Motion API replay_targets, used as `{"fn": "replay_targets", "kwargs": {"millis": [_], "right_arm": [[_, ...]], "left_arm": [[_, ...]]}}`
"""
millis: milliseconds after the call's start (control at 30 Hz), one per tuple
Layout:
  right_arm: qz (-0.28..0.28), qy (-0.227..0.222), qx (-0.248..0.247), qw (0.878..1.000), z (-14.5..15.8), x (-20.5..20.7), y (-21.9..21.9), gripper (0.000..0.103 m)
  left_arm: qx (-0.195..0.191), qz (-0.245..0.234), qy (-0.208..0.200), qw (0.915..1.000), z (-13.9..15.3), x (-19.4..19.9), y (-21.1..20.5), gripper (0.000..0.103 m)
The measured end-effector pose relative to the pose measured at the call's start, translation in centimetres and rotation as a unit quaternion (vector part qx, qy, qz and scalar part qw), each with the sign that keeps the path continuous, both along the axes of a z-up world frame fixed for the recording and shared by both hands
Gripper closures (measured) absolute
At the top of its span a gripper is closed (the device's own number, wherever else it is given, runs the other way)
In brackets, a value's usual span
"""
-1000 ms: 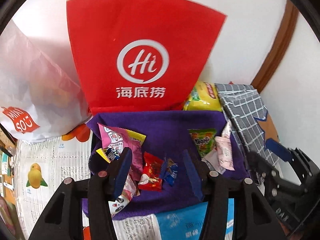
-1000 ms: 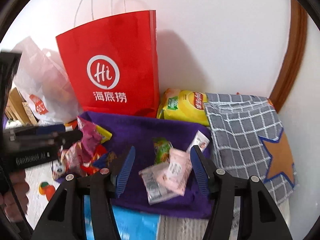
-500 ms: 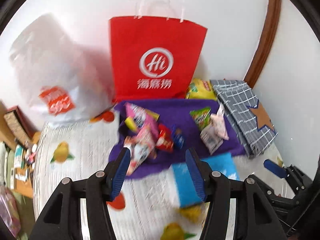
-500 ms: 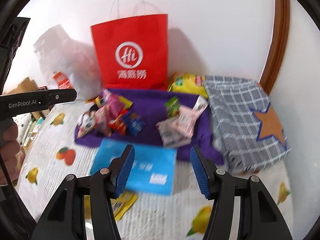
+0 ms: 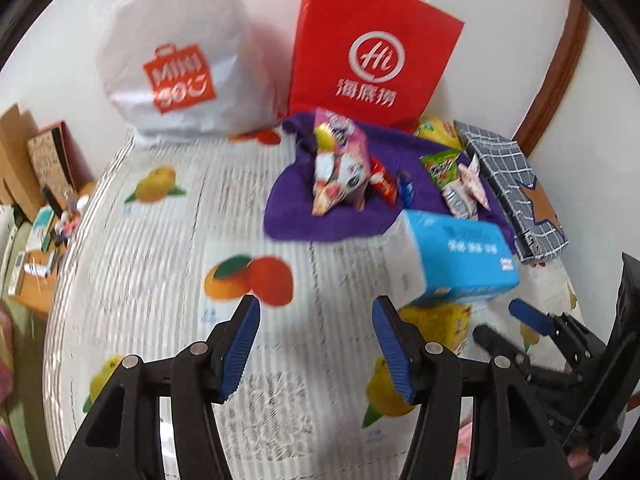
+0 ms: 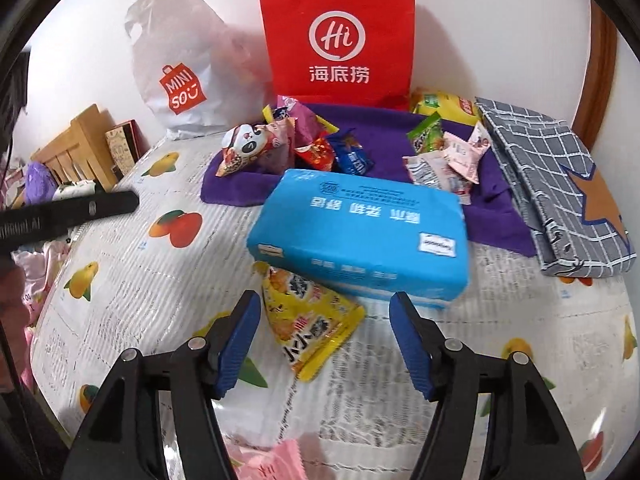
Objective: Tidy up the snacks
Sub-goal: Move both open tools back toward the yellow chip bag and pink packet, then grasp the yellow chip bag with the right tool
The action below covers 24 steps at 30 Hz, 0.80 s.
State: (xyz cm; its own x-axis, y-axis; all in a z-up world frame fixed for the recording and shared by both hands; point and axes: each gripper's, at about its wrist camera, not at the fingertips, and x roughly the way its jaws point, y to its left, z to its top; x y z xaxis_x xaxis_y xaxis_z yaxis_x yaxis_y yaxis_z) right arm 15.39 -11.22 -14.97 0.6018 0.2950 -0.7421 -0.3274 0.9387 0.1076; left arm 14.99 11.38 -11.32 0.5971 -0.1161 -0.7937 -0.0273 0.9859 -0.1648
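Observation:
Several small snack packets lie on a purple cloth (image 6: 384, 136): a pink and red heap (image 6: 260, 148) on its left, a green packet (image 6: 426, 136) and pale pink ones (image 6: 460, 156) on its right. In front of the cloth a blue tissue pack (image 6: 360, 232) rests partly on a yellow snack packet (image 6: 308, 320). My right gripper (image 6: 326, 300) hovers just short of that packet, its jaws opening, with nothing pressed between them. My left gripper (image 5: 316, 304) stands open and empty over the fruit-print sheet (image 5: 160, 280), left of the blue pack (image 5: 460, 256).
A red paper bag (image 6: 340, 32) and a white shopping bag (image 6: 180, 80) stand against the wall. A yellow chips bag (image 6: 444, 106) and a folded grey checked fabric (image 6: 560, 184) lie at the right. Wooden furniture (image 6: 80, 140) borders the left. A pink packet (image 6: 276, 460) shows below the right gripper.
Both grippers have drawn back from the purple cloth, so the blue pack and yellow packet have come into view. The right jaws stand wider than before.

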Motion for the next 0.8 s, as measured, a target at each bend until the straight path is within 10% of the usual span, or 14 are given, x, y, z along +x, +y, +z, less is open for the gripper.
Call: {"fn": "replay_targets", "kwargs": {"millis": [667, 800], "right_arm": [[0.027, 0.051, -0.043, 0.997, -4.0, 3.0, 3.7, 0.036], [0.031, 0.028, -0.057, 0.997, -3.9, 2.4, 3.8, 0.049]], "left_arm": [[-0.010, 0.015, 0.023, 0.9996, -2.3, -1.9, 2.5, 0.047], [-0.004, 0.008, 0.026, 0.9996, -2.5, -2.3, 1.9, 0.047]]}}
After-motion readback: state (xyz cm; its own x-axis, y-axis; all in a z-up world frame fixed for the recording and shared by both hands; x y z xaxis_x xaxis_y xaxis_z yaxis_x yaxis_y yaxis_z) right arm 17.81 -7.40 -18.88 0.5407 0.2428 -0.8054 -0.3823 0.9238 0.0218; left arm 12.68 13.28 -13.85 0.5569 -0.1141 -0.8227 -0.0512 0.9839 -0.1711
